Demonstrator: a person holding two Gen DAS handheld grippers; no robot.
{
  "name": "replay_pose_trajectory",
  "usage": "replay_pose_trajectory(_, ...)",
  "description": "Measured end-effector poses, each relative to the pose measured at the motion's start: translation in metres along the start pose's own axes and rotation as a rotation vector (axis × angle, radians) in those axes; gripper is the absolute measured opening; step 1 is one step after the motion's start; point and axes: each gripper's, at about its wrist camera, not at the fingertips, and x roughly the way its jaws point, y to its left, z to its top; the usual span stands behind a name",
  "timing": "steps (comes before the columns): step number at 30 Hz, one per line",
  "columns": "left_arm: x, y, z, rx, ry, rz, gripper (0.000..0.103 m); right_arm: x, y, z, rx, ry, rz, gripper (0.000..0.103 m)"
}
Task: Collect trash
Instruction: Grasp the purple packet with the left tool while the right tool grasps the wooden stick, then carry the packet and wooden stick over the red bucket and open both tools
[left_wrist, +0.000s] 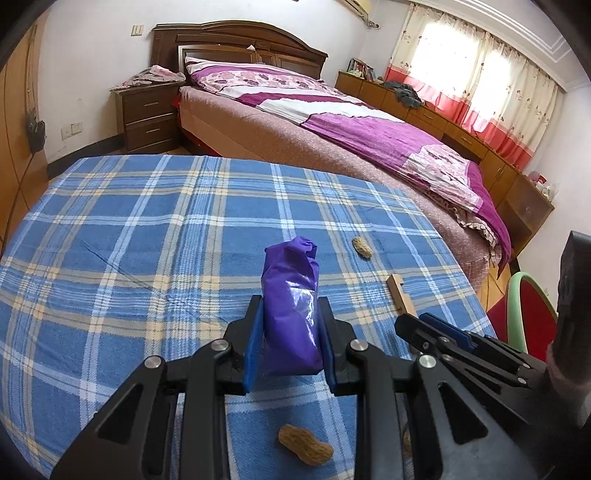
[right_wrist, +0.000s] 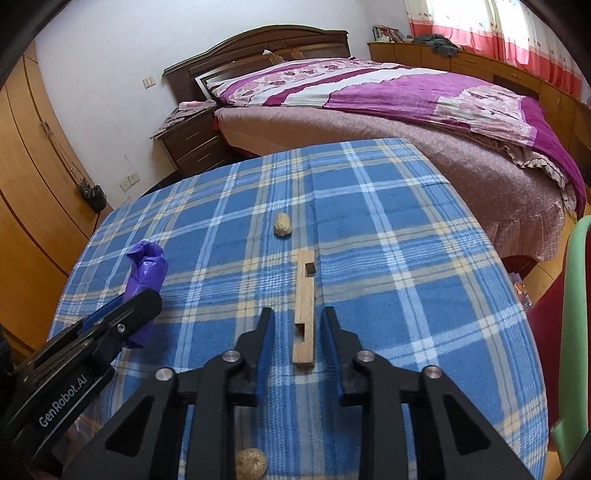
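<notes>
On blue plaid surface (right_wrist: 369, 229), trash not yet collected: three peanut shells lie loose, one far (right_wrist: 282, 224), one near (left_wrist: 305, 448) left tongs, one (right_wrist: 251, 463) under right tongs. Notched wooden stick (right_wrist: 304, 314) lies flat mid-cloth. No bin visible. Judging by this, task at early stage.

Left tongs (left_wrist: 290, 325) partly closed, blue pads pressing both sides of crumpled purple bag (left_wrist: 291, 306), bag upright.

Right tongs (right_wrist: 297, 328) straddle near end of stick, narrow gaps either side, pads apparently not touching; stick resting on cloth.
</notes>
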Motion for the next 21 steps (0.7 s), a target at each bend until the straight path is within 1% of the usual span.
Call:
replay_pose_trajectory(2, 0.0, 0.0, 0.0, -0.004, 0.0, -0.001, 0.028, 0.0, 0.001, -0.001, -0.009, 0.003, 0.001, 0.013)
replay_pose_trajectory(6, 0.0, 0.0, 0.001, -0.007, -0.003, -0.003, 0.028, -0.004, -0.002, -0.003, 0.009, 0.005, 0.022, 0.013)
replay_pose_trajectory(9, -0.003, 0.001, 0.001, -0.011, -0.013, -0.006, 0.028, -0.015, -0.004, -0.005, 0.024, -0.013, 0.033, 0.013)
replay_pose_trajectory(13, -0.007, 0.001, 0.002, -0.011, -0.028, -0.006, 0.028, -0.04, -0.008, -0.007, 0.045, -0.059, 0.051, 0.013)
replay_pose_trajectory(21, -0.022, -0.003, 0.006, -0.009, -0.04, -0.047, 0.028, -0.098, -0.023, -0.017, 0.097, -0.156, 0.062, 0.013)
